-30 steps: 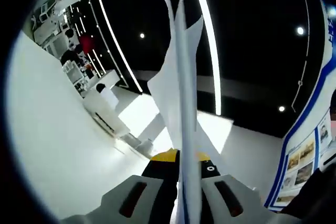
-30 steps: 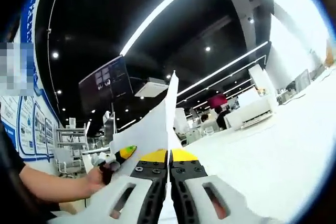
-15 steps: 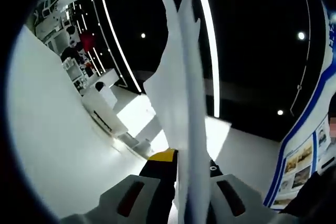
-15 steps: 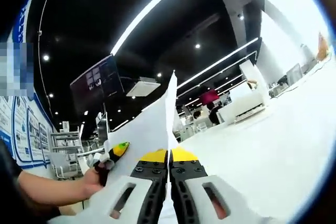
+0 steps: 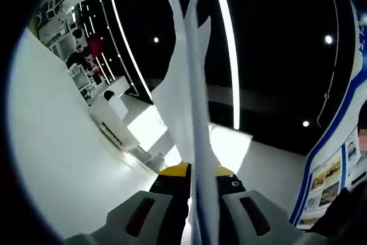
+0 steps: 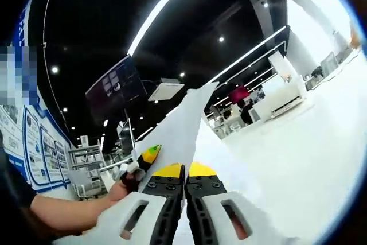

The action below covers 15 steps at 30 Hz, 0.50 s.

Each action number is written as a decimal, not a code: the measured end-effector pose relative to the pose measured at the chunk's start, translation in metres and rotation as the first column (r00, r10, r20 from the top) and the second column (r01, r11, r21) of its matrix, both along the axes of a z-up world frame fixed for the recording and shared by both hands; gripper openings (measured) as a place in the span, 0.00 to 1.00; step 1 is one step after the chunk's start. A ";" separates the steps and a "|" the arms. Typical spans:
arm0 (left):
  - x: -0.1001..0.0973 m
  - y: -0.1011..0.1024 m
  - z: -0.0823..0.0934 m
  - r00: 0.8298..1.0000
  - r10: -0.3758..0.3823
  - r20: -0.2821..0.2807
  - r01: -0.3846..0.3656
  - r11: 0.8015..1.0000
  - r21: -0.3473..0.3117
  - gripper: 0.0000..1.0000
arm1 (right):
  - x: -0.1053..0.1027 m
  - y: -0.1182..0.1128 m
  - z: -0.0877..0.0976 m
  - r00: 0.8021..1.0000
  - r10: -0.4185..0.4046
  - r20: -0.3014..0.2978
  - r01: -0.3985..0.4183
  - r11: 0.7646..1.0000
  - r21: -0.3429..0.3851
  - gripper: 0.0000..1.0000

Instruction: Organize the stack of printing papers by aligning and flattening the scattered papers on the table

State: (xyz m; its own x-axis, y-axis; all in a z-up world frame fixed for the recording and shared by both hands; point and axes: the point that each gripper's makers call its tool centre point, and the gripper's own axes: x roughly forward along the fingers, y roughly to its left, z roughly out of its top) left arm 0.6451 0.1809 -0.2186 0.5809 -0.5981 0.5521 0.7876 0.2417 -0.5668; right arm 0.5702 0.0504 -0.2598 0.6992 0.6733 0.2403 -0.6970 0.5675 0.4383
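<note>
Both grippers, left (image 5: 198,171) and right (image 6: 184,170), are clenched on the papers (image 5: 186,96), which stand edge-on above the white tabletop (image 5: 63,159).

**A dark hall, brightly striped**

The ceiling (image 5: 275,38) was black, crossed by long light strips (image 6: 166,5) and dotted with spotlights (image 5: 328,39). A wall of blue-framed posters (image 6: 34,153) stood at one side. A dark screen (image 6: 117,87) hung overhead near metal shelving (image 6: 86,167).
</note>
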 end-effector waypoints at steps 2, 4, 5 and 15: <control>0.000 0.000 0.000 1.000 0.006 0.000 -0.006 1.000 -0.002 0.12 | -0.003 0.005 -0.004 0.999 0.022 -0.025 -0.022 1.000 0.019 0.00; 0.000 0.002 0.000 1.000 0.009 0.000 -0.009 1.000 -0.011 0.12 | -0.007 0.010 -0.006 0.998 0.039 -0.041 -0.038 0.999 0.031 0.00; 0.000 0.003 0.001 1.000 0.011 -0.001 -0.011 1.000 -0.015 0.12 | -0.008 0.012 -0.007 0.998 0.045 -0.049 -0.043 0.998 0.041 0.00; 0.001 0.006 -0.001 0.999 0.045 0.018 -0.045 0.999 0.002 0.06 | -0.014 0.021 -0.016 0.991 0.085 -0.104 -0.079 0.995 0.061 0.00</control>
